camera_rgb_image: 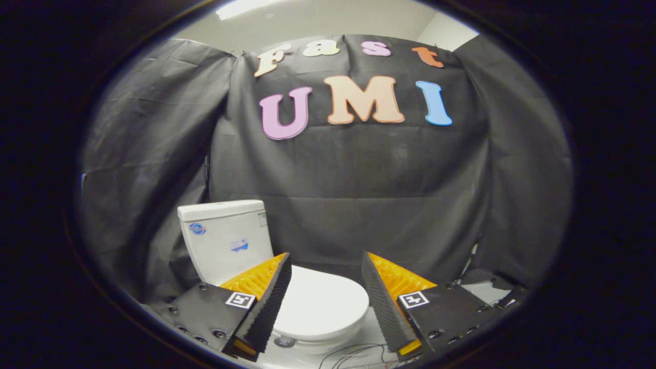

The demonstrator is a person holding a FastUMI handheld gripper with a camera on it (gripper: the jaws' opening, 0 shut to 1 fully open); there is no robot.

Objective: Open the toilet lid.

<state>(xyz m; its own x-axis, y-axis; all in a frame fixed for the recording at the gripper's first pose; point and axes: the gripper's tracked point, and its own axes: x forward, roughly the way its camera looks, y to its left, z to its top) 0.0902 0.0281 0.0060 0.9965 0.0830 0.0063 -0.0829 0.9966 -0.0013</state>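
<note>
A white toilet stands against the black cloth wall. Its lid (322,303) lies flat and closed over the bowl, and the white tank (225,238) rises behind it, beyond the left finger. My gripper (326,264) hangs above and in front of the toilet, open, with nothing between its fingers. The closed lid shows through the gap between the two fingers (271,297), well below them. Neither finger touches the toilet.
Black cloth walls close the booth behind and on both sides. Thin cables (353,356) lie on the pale floor in front of the bowl. A dark object (492,282) sits on the floor beyond the right finger.
</note>
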